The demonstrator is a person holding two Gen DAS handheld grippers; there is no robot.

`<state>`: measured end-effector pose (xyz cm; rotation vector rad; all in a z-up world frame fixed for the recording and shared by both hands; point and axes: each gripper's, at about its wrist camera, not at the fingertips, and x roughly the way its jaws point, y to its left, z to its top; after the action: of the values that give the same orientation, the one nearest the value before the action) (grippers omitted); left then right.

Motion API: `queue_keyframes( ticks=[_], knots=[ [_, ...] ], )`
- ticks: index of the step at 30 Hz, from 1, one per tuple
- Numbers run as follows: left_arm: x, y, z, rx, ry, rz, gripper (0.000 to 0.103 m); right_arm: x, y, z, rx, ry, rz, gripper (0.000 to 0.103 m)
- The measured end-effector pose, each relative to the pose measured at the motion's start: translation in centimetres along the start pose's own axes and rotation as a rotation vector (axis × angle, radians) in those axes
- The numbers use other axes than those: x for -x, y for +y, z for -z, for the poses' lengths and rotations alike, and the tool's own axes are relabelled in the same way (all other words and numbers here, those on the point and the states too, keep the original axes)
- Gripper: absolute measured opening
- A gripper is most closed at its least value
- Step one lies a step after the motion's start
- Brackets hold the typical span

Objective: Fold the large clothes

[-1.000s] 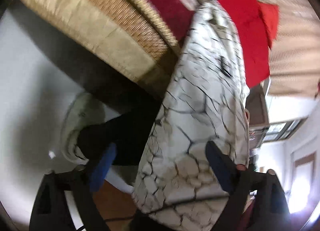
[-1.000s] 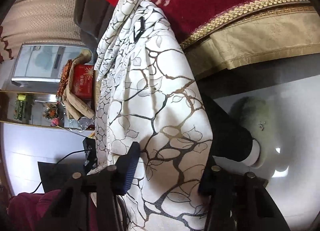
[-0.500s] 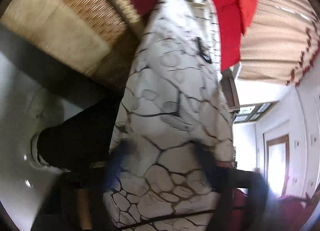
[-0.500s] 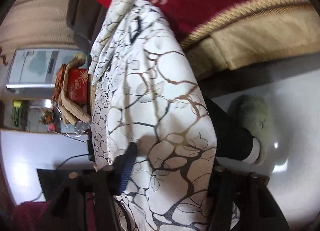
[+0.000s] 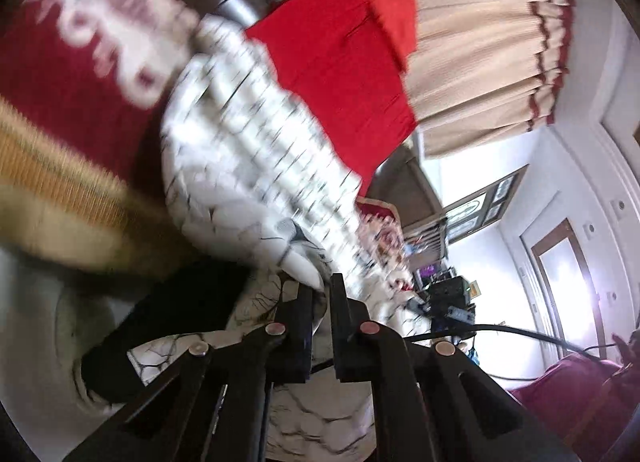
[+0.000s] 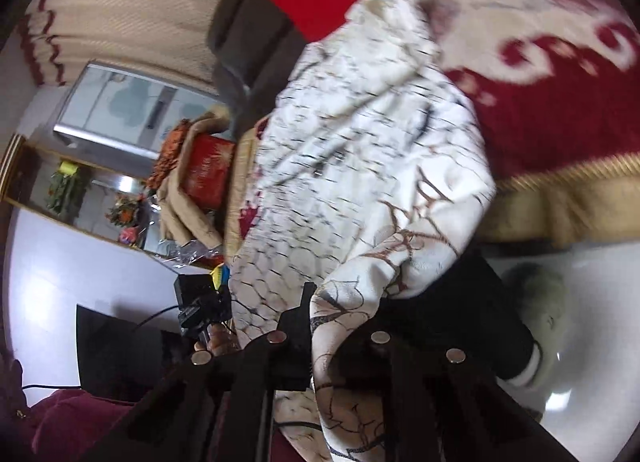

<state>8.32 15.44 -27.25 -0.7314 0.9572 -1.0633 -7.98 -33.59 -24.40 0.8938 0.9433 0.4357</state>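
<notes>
A white garment point(image 5: 248, 133) printed with black and gold cracked lines hangs from the red bed toward me, blurred by motion. My left gripper point(image 5: 320, 296) is shut, its two black fingers point(image 5: 302, 302) nearly touching with a fold of this cloth pinched between them. In the right wrist view the same garment point(image 6: 360, 149) drapes over my right gripper point(image 6: 342, 304). Its jaws are closing on a fold of the cloth. Only the left finger point(image 6: 306, 302) shows; the cloth hides the other.
A red bedspread point(image 6: 540, 121) with a gold border lies under the garment. Red cushions point(image 5: 340, 73) and a beige curtain point(image 5: 480, 41) are behind. A person's black trouser leg point(image 6: 460, 302) and furry slipper point(image 6: 548, 302) stand on the white floor. A black cable point(image 5: 520, 332) runs to the right.
Both grippers have gone from open around the garment's near edge to closed on it. Both have risen, lifting the cloth, and the left view has rolled and tilted up.
</notes>
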Motion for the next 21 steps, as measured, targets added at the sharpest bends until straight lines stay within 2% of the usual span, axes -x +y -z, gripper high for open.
queue_keyframes(
  ticks=[2,5,7,8,11,12,13,14,15,16,17,20,21],
  knots=[
    [0.2,-1.4,-2.0,-0.033,-0.036,-0.005,0.006,-0.5,1.2,-1.3,0.028,-0.008,-0.004,0.011],
    [1.0,-2.7,-6.4,-0.065,-0.122,0.029,0.005,-0.7,2.7,-3.9,0.066,-0.037,-0.030,0.010],
    [1.5,-3.8,-10.3,-0.116,-0.164,-0.004,0.005,-1.1,3.7,-6.1,0.088,-0.061,-0.035,0.010],
    [0.9,-4.0,-11.7,-0.134,-0.165,-0.047,0.005,-1.4,4.2,-7.7,0.101,-0.077,-0.037,0.010],
    [-0.5,-2.6,-14.8,-0.078,-0.115,-0.083,0.005,-1.0,4.4,-11.1,0.095,-0.144,-0.044,0.009],
    [-1.1,-2.0,-15.1,-0.068,-0.093,-0.144,0.006,-0.7,4.2,-12.4,0.081,-0.171,-0.053,0.009],
    [-1.2,-1.5,-15.0,-0.055,-0.072,-0.207,0.014,-0.6,4.2,-13.2,0.080,-0.181,-0.047,0.009],
    [-1.5,-0.6,-14.7,-0.032,-0.043,-0.257,0.034,-0.7,4.0,-13.8,0.083,-0.169,-0.001,0.009],
    [-1.6,0.6,-13.8,-0.003,-0.011,-0.284,0.047,-0.8,3.9,-14.3,0.080,-0.156,0.032,0.009],
    [-1.6,1.6,-12.8,0.020,0.013,-0.307,0.071,-1.0,3.6,-14.2,0.077,-0.133,0.055,0.009],
    [-1.4,2.2,-11.6,0.037,0.029,-0.332,0.078,-1.0,3.2,-13.8,0.079,-0.114,0.071,0.010],
    [-1.2,4.9,-7.6,0.095,0.103,-0.361,0.079,-0.2,1.5,-12.1,0.048,-0.068,0.128,0.015],
    [-1.1,5.7,-6.2,0.123,0.126,-0.363,0.079,0.3,0.7,-11.2,0.023,-0.059,0.134,0.026]
  ],
)
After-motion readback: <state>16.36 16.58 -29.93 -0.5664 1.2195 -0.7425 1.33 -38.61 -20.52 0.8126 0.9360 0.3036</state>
